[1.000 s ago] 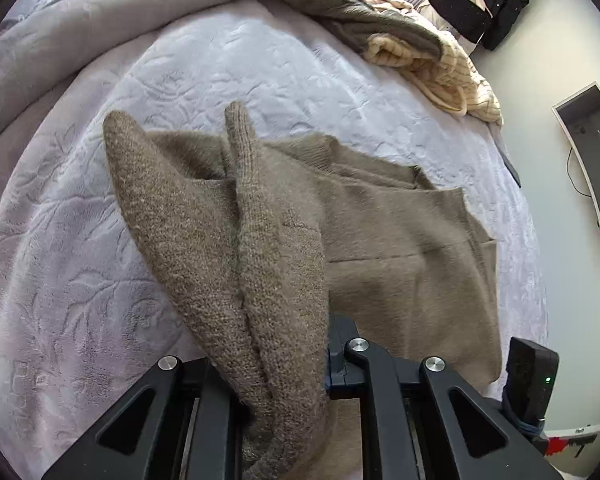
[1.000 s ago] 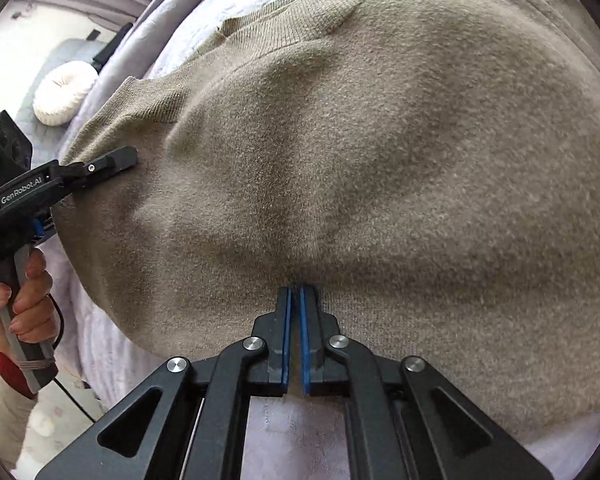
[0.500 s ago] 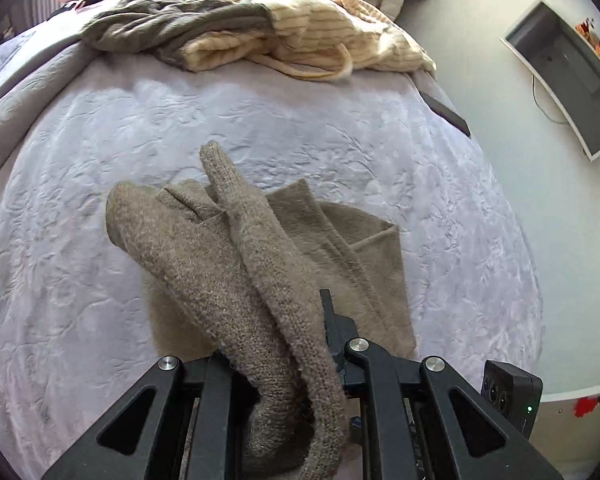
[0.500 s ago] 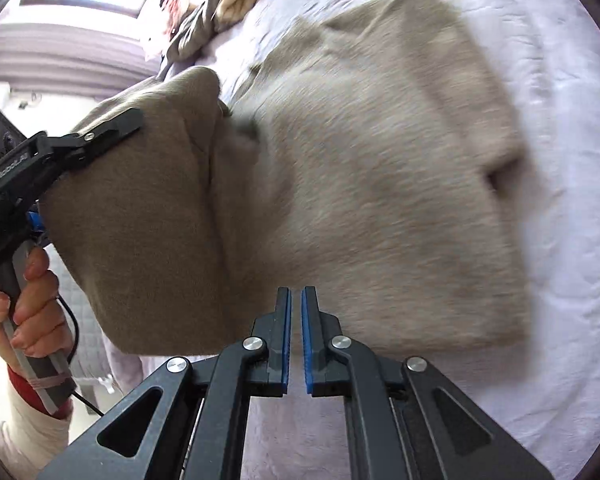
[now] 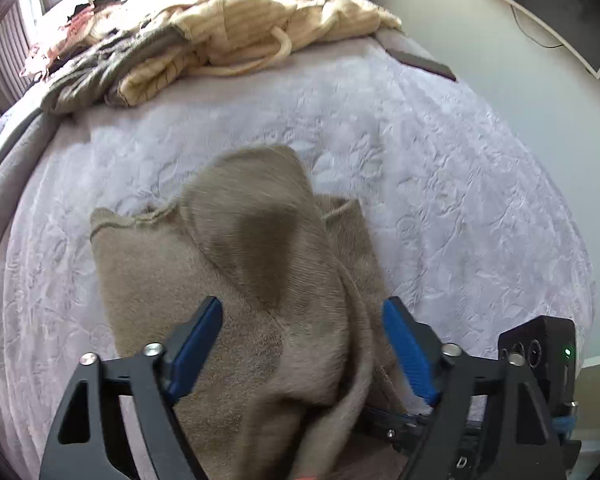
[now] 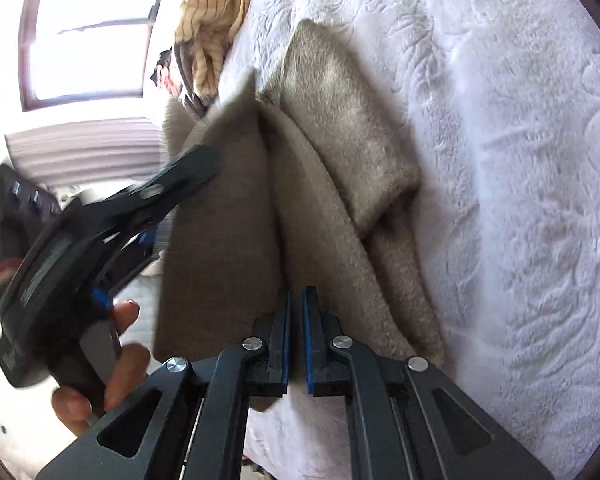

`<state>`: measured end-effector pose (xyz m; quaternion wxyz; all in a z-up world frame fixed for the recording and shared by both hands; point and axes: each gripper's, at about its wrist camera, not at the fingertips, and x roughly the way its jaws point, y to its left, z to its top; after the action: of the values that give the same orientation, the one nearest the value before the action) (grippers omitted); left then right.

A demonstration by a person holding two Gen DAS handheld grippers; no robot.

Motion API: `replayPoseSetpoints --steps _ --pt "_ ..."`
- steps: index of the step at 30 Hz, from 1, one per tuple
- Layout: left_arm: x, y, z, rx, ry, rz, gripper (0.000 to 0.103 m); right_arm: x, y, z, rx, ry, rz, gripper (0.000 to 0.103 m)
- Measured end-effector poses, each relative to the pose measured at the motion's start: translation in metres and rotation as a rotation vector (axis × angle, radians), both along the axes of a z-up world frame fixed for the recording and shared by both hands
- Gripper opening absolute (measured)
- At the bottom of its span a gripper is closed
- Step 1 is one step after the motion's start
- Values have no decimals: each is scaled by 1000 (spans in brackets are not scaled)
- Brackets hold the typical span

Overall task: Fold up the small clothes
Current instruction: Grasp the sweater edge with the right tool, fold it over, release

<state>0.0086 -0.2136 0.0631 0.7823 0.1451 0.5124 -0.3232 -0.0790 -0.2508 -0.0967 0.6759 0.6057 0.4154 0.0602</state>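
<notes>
Across the pale embossed bedspread (image 5: 380, 128), well short of the unfolded pile (image 5: 228, 40), the brown sweater (image 5: 236, 264) lies doubled but rumpled, left gripper (image 5: 302, 354) just sprung wide, right gripper (image 6: 296, 344) nearly shut, cloth apparently pinched; smoothing and further folds remain.

Left hand-held gripper (image 5: 302, 354): jaws just opened wide, pads free, pointing steeply down | Right hand-held gripper (image 6: 296, 336): pads nearly together | Hand (image 6: 100, 364): wrapped around left handle.
</notes>
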Motion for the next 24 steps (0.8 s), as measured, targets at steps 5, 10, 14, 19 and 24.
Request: replayPoseSetpoints --steps 5,10,14,19,24 --pt "10 31 21 -38 -15 45 87 -1 -13 -11 153 -35 -117 44" --pt "31 81 0 6 13 170 87 -9 -32 -23 317 -109 -235 61" --pt "42 118 -28 44 47 274 87 6 -45 -22 311 -107 -185 62" --pt "52 147 -52 76 56 362 87 67 -46 7 83 -60 20 44" --pt "53 153 -63 65 66 378 87 98 -14 76 -430 -46 246 13"
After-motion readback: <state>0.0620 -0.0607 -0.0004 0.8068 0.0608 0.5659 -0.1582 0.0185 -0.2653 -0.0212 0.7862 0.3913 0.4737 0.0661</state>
